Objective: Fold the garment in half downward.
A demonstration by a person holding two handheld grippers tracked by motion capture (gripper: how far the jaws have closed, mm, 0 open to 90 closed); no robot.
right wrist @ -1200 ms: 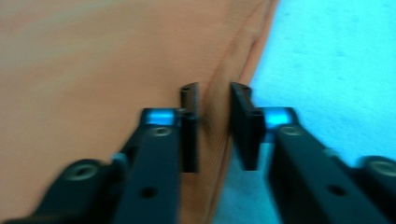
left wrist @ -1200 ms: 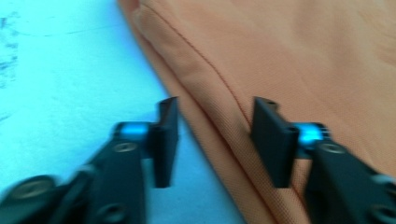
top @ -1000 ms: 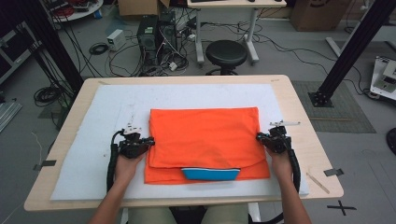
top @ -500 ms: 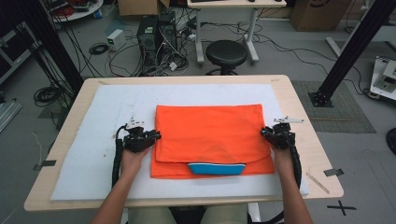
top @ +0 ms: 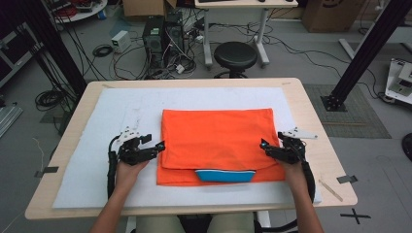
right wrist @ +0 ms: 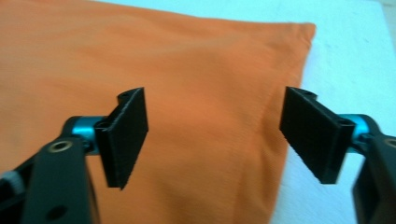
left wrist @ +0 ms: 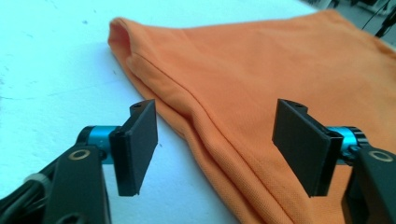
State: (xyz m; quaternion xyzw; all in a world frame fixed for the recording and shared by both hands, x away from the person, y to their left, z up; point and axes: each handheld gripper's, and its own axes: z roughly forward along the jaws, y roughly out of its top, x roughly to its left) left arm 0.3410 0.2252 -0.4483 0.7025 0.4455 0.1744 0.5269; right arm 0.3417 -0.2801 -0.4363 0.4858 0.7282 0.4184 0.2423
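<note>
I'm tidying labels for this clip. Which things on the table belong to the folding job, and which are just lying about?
In the job: folded orange shirt with its blue collar; left gripper and right gripper, both open at its side edges; white mat.

Lying about: wooden stick; grey tape pieces.

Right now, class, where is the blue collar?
In the high view the blue collar peeks from the orange shirt's near edge, midway between the left gripper and right gripper.

Left tongs (top: pixel 158 145) and right tongs (top: pixel 265 147) level, facing inward, jaws just opened wide, nothing gripped
</note>
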